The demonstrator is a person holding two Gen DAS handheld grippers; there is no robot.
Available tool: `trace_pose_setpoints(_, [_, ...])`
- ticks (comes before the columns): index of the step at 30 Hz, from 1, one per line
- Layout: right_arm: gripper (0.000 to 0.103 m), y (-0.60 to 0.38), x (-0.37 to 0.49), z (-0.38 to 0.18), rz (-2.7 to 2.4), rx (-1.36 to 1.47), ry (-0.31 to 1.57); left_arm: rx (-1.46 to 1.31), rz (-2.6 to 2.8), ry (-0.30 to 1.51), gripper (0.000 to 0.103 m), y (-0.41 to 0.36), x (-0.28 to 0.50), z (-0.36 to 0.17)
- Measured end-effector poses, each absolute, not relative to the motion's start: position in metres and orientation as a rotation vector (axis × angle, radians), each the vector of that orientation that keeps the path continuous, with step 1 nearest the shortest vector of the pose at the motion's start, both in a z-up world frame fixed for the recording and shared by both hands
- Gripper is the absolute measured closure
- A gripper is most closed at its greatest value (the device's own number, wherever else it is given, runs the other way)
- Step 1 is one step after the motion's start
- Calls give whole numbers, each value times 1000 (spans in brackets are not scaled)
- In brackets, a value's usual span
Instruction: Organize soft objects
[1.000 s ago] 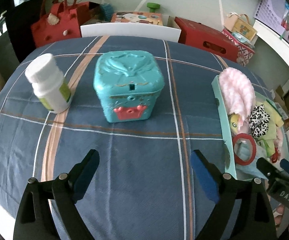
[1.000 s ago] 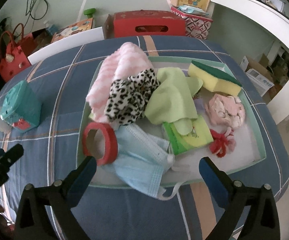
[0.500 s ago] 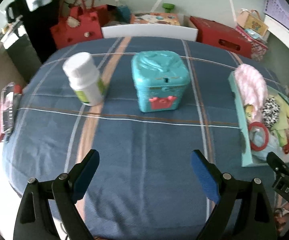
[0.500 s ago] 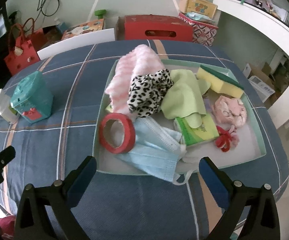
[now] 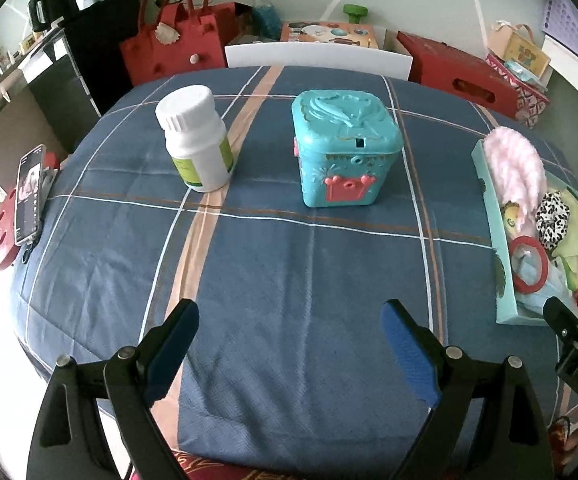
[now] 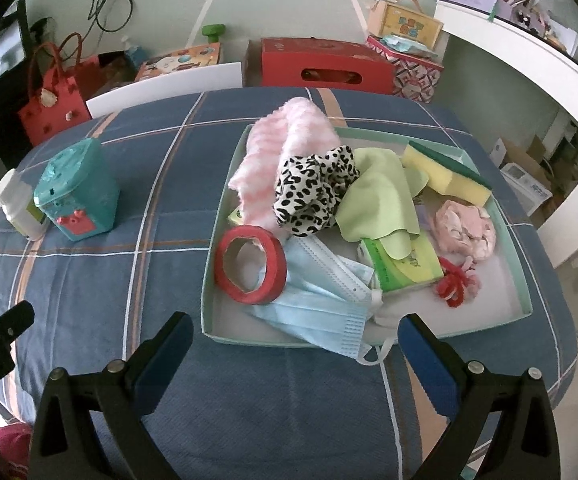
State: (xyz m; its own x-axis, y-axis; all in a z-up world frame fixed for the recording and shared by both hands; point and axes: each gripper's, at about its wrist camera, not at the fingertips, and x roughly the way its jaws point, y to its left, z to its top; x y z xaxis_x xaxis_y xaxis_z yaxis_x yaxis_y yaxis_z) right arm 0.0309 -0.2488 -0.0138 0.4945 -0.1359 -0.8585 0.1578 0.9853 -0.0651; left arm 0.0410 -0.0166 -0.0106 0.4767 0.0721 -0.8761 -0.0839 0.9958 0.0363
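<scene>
Hovering above the blue plaid tablecloth [image 5: 289, 280], the left gripper [image 5: 289, 332] had its jaws spread wide with nothing between them. Ahead of it, at twelve o'clock, stood a teal toy box [image 5: 345, 152] with a pink crown on its front; a white pill bottle [image 5: 195, 140] stood upright at about eleven o'clock, well apart from the box. A phone [image 5: 29, 196] on a red stand sat at the cloth's edge near nine o'clock.

The right gripper [image 6: 295, 340] was likewise parted and empty, poised just short of the near rim of a pale green tray [image 6: 209, 280]. Inside the tray, the soft things lay heaped: a pink fluffy cloth [image 6: 285, 140] at twelve o'clock, a leopard-print scrunchie [image 6: 313, 192] touching it, a light green cloth [image 6: 381, 204] draped over a green tissue pack [image 6: 409, 268], and a blue face mask [image 6: 321, 300] at the near edge with one ear loop hanging over the rim. A red tape roll [image 6: 251, 266] leaned on the mask at eleven o'clock. A yellow sponge [image 6: 445, 172], a pale pink scrunchie [image 6: 465, 228] and a red hair tie [image 6: 453, 284] lay toward one and two o'clock.
</scene>
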Motion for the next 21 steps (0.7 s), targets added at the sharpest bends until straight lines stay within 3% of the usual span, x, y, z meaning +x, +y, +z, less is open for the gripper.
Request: trace_pose_setpoints(21, [0, -246, 30, -16, -170, 10, 1030, 34, 103, 1064, 11, -25, 38, -10])
